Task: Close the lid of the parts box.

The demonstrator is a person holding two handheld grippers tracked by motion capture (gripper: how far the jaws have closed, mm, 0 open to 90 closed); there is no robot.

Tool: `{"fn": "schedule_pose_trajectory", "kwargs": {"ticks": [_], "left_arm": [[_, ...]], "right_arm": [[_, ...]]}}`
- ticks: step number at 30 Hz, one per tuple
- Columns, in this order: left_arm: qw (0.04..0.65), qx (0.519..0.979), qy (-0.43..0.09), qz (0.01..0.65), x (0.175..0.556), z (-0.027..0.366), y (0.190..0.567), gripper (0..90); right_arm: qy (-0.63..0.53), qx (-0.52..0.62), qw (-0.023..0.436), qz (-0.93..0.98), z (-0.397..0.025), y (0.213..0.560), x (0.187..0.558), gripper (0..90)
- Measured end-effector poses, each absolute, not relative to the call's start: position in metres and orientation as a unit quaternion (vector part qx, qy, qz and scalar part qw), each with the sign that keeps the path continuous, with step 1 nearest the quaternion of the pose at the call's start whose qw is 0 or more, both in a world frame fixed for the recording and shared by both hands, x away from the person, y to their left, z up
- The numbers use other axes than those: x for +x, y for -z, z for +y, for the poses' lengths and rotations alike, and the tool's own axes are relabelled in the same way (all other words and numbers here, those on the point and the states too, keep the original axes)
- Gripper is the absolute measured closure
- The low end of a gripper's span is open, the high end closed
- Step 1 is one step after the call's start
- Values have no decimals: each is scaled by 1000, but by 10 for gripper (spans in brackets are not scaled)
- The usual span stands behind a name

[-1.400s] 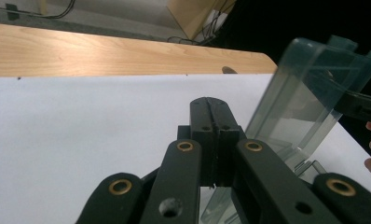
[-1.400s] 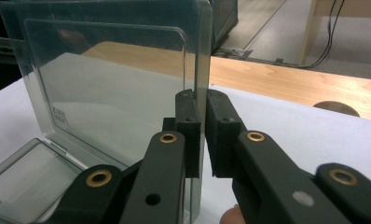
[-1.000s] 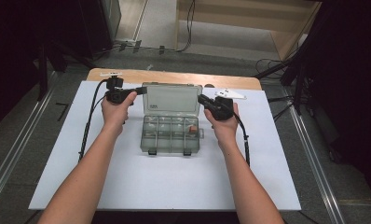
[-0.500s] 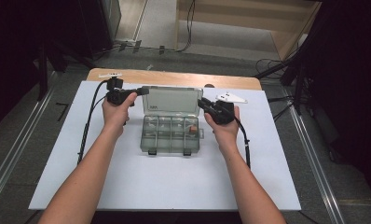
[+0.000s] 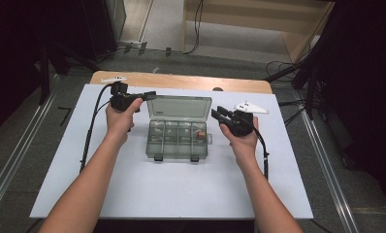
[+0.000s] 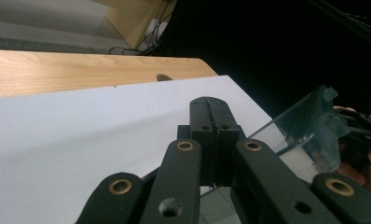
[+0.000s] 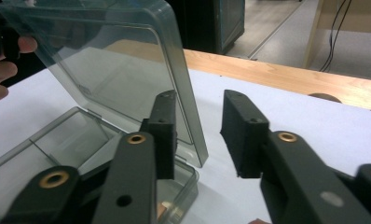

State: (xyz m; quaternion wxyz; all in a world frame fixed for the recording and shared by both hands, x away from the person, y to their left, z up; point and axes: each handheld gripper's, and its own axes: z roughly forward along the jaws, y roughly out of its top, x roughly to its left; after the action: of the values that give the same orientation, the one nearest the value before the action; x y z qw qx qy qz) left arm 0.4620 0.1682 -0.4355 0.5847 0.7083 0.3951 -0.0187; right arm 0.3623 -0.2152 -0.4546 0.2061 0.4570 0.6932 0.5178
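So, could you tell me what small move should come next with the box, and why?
Probably tip the lid further back with the left gripper until it rests. Its jaws are shut near the lid's left corner, the lid stands only part open, and the right gripper is open beside the box, apart from it.

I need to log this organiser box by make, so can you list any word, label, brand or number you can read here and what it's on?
No text here can be read.
Dark printed mark on the lid of the organiser box, near its left edge: too small and blurred to read.
The same mark through the clear lid in the right gripper view: too faint to read.
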Motion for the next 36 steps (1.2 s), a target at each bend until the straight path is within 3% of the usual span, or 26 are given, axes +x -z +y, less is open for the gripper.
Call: {"fn": "schedule_pose_trajectory", "kwargs": {"ticks": [5,10,29,36], "left_arm": [[586,711,15,389,454,168,438,900],[584,715,5,384,444,167,438,900],[586,730,-33,349,394,167,432,900],[570,743,-49,347,368,170,448,900]], "right_arm": [[-502,477,203,692,-216,458,364,801],[-504,485,201,686,-208,458,366,856],[-522,464,205,686,-201,452,347,875],[-524,447,214,693,-200,451,328,875]]}}
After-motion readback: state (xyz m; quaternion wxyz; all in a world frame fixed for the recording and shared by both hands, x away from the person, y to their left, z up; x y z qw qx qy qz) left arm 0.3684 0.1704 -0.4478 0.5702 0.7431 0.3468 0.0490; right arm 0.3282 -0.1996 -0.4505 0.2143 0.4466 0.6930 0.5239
